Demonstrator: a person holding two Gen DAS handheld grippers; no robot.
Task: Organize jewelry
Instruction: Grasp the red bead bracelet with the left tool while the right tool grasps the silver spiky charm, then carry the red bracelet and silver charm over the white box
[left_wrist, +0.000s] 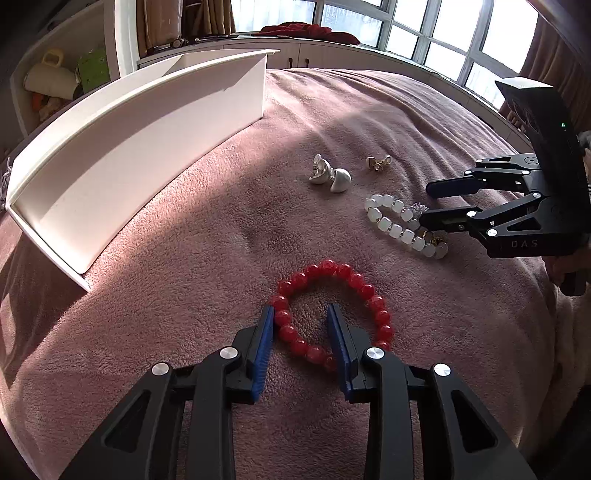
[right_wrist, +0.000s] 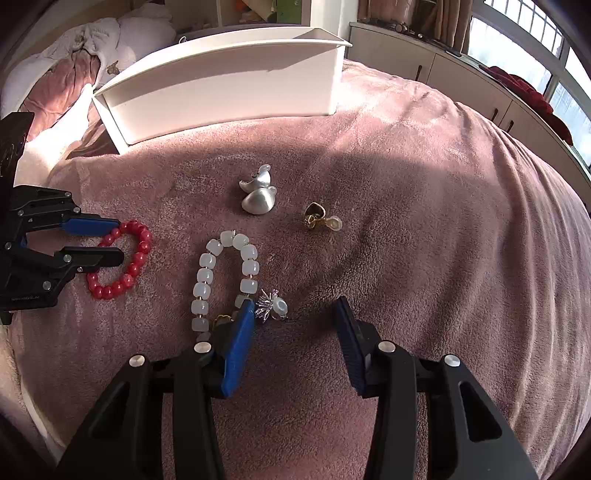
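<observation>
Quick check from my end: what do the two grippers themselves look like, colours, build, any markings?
Both match: black plastic linkage arms with silver round pivot pins, and flat fingers faced with blue ribbed pads. The right gripper carries a tall black housing with a small green light and pale raised lettering on its body. The left gripper has faint lettering too, unreadable here. No cables or sleeves show.

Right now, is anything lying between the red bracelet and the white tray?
Nothing visible. Bare pink blanket lies between the red bracelet and the white tray; the silver earrings sit off to the right.
</observation>
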